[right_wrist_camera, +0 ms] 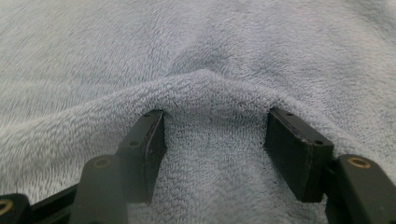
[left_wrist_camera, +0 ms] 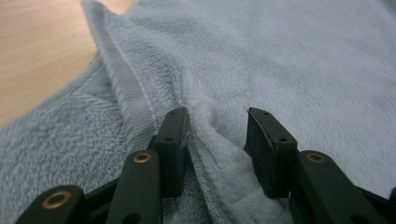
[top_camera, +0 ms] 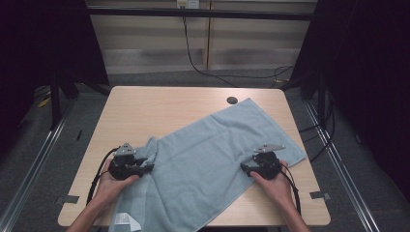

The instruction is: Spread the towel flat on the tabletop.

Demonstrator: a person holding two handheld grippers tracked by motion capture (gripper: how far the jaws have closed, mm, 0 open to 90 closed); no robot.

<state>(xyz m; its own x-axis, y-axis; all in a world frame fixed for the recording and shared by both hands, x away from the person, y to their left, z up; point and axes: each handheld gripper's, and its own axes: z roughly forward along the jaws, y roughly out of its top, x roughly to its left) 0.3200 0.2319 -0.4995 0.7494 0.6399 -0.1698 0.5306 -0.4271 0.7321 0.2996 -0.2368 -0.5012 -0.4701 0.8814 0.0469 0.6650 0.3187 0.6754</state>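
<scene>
Light blue towel [top_camera: 208, 159] spread slantwise over the wooden table [top_camera: 145, 111], near corner hanging off the front edge. Left gripper [left_wrist_camera: 217, 135] at its bunched left edge, jaws apart around a raised fold. Right gripper [right_wrist_camera: 215, 140] at the right edge, jaws wide, straddling a hump of cloth.

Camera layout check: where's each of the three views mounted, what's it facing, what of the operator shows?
High view: fixed above the person's side, looking forward and down on the table; forearms, left gripper and right gripper show.
Left gripper view: rides the left gripper, looking along its open jaws at a towel fold.
Right gripper view: rides the right gripper, its open jaws straddling a towel ridge.
All three share the blue towel.
</scene>
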